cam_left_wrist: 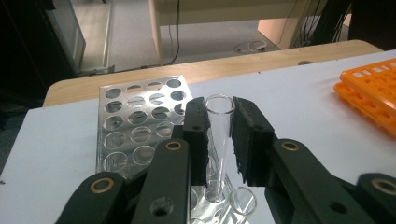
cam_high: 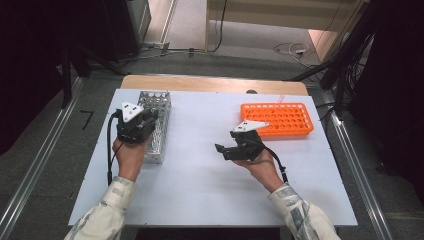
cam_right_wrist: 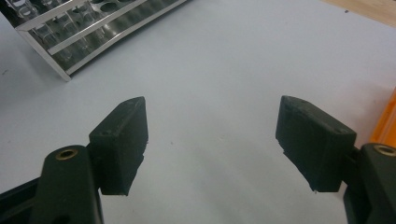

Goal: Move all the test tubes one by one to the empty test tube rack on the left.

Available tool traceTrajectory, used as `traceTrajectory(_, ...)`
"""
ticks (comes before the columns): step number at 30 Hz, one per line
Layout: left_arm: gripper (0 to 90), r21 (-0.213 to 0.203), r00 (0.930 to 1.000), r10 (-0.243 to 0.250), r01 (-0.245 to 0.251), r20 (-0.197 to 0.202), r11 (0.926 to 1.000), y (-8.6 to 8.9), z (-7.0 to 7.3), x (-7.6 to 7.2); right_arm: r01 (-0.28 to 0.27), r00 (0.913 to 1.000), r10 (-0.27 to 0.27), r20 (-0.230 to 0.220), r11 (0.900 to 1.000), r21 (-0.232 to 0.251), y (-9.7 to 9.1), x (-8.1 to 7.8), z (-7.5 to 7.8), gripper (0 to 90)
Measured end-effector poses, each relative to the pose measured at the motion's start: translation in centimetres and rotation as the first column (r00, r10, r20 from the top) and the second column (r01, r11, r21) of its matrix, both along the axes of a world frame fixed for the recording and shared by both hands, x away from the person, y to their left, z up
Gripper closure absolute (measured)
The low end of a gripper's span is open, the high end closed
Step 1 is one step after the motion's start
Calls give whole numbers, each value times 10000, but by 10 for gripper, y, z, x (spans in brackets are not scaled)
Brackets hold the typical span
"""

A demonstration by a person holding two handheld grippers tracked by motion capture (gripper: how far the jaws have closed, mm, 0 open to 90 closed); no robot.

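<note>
In the left gripper view a clear glass test tube (cam_left_wrist: 219, 133) stands upright between the black pads, its open mouth just above them. My left gripper (cam_left_wrist: 220, 112) is shut on this tube and holds it over the near end of a metal rack (cam_left_wrist: 140, 126) full of round holes. From the high view, the left gripper (cam_high: 147, 120) sits over the metal rack (cam_high: 159, 102) at the table's left. My right gripper (cam_high: 223, 150) hovers over the middle of the table, and in its own view the right gripper (cam_right_wrist: 215, 135) is open, with nothing between the pads.
An orange tube rack (cam_high: 277, 119) lies at the back right, its edge (cam_right_wrist: 387, 126) beside the right jaw. Another glass tube (cam_left_wrist: 243, 200) sits in the metal rack below the held one. A white sheet (cam_high: 200, 175) covers the table.
</note>
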State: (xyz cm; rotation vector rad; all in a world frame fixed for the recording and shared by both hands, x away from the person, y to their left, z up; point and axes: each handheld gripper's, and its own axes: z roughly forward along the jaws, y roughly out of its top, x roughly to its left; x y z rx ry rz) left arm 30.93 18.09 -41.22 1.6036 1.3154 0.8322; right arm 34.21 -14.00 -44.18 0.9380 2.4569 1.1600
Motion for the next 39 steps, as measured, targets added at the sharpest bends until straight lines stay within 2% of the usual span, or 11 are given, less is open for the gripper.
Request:
traceTrajectory(3, 755, 120, 10000, 17, -16, -76, 9999, -2, -7, -1, 6, 10000, -6, 21, 10000, -38, 0, 0, 0, 238)
traceTrajectory(8, 751, 65, 9998, 34, -32, -181, 10000, -2, -14, -1, -34, 10000, 35, 58, 9999, -97, 2, -1, -1, 238)
traceTrajectory(14, 725, -83, 9995, -7, 4, -315, 10000, -1, -17, -1, -50, 10000, 51, 37, 9999, -164, 2, -1, -3, 238)
traceTrajectory(16, 690, -97, 9996, 14, -17, -295, 10000, -2, -17, -1, -21, 10000, 21, 29, 9999, -157, 2, -1, -2, 238)
traceTrajectory(19, 690, -133, 9997, -11, 8, -248, 9999, -2, -17, -2, 77, 9999, -74, 134, 9998, -188, 1, 0, -2, 238)
traceTrajectory(22, 665, -403, 9999, -100, 95, -123, 9991, -1, -14, -5, 400, 9989, -397, 257, 9991, -104, -4, 2, 1, 239)
traceTrajectory(24, 614, -674, 9998, -177, 173, -56, 9976, -1, -12, -7, 665, 9970, -661, 402, 9977, -94, -9, 4, 2, 240)
traceTrajectory(26, 552, -884, 9995, -312, 309, -17, 9956, -3, -9, -9, 1083, 9928, -1073, 533, 9940, -176, -16, 9, 4, 242)
traceTrajectory(28, 485, -915, 9989, -478, 474, -24, 9947, -6, -6, -12, 1547, 9851, -1511, 825, 9871, -400, -24, 13, 4, 244)
traceTrajectory(34, 327, -1109, 9963, -852, 835, -103, 9903, -14, -2, -18, 2485, 9657, -2456, 848, 9683, -250, -51, 28, 5, 250)
traceTrajectory(39, 324, -1162, 9943, -1066, 1052, -53, 9876, -16, 0, -21, 2939, 9517, -2892, 1033, 9553, -334, -69, 37, 6, 284)
